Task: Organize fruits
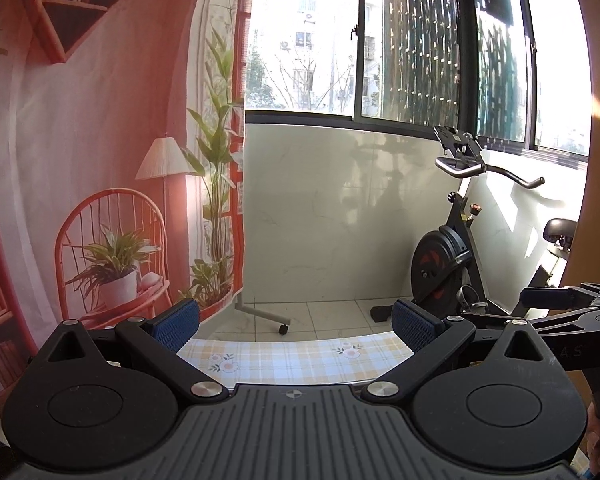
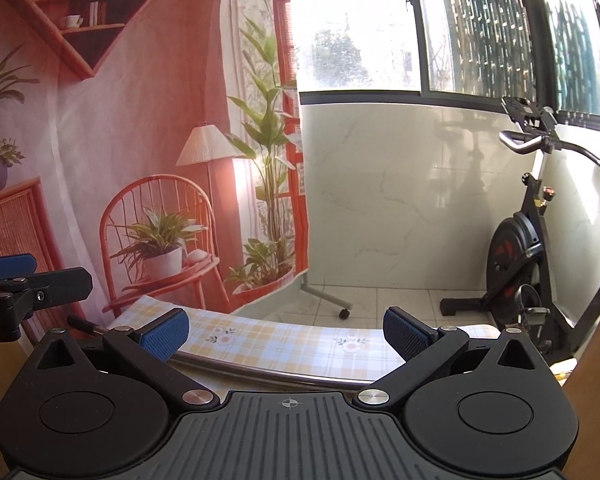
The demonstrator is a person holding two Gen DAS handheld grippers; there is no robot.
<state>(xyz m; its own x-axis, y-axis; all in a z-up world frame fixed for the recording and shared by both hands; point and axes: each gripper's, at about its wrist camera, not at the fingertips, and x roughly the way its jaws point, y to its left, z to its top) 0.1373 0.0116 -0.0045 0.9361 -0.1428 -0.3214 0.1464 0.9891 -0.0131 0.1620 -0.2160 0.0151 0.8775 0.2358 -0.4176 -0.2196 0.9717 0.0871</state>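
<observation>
No fruit showed in either view, so you had nothing yet to line a gripper up with; where the fruit lay could not be told from these pictures. It was most likely below the frame, toward 6 o'clock, since both cameras looked level across the room and not down at the work surface.

Your left gripper (image 1: 296, 322) had its blue, dimpled rubber pads spread wide with nothing between them. Your right gripper (image 2: 286, 330) stood the same: parted and empty. The two were held side by side, close together; in the left view the right one's black arm reached in at 3 o'clock, and in the right view the left one came in at 9 o'clock. Neither was visibly nearer to any fruit.

The flat tabletop under a soft yellow-and-blue plaid cloth with printed flowers (image 1: 284, 356) ran from 9 to 3 o'clock just past the fingertips, edged by a smooth, shiny metal rail (image 2: 268, 372). At 10 o'clock hung a thin printed fabric backdrop of an orange rattan chair and plants (image 1: 100, 184); at 2 o'clock stood a black steel exercise bike (image 1: 456, 256) on pale glossy tiles.

My judgement: you needed to tip both wrists down toward 6 o'clock.
</observation>
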